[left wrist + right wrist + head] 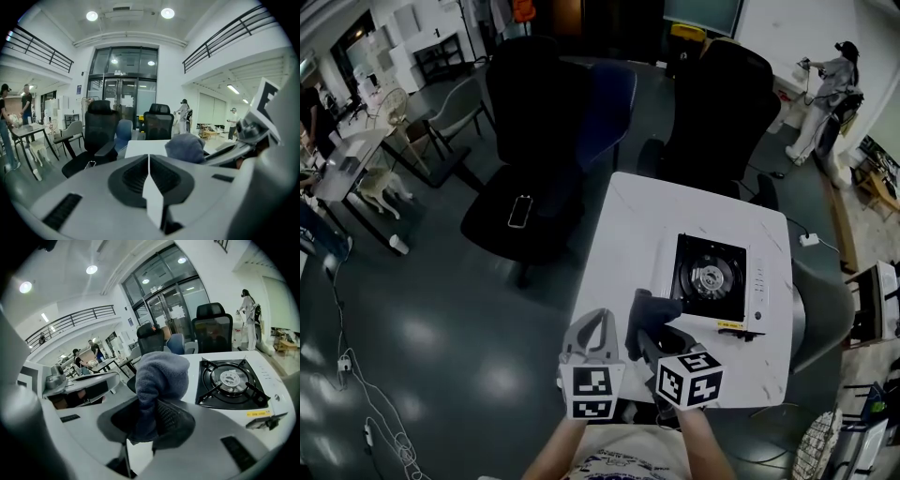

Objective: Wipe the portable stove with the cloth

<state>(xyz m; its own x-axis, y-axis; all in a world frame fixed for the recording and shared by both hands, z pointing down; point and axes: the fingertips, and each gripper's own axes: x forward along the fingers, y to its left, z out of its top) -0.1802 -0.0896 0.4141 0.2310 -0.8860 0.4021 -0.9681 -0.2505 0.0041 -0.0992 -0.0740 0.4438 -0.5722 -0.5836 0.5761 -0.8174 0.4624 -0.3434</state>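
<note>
Right gripper (149,420) pinches the grey cloth (159,376) bunched upright, seemingly ready to wipe the portable gas stove (232,383) at two o'clock. Left gripper (149,171) hangs closed, empty.

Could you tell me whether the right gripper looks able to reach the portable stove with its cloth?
Probably yes: the right gripper is shut on the grey-blue fleecy cloth, and only white tabletop lies between it and the black-topped portable stove.
</note>
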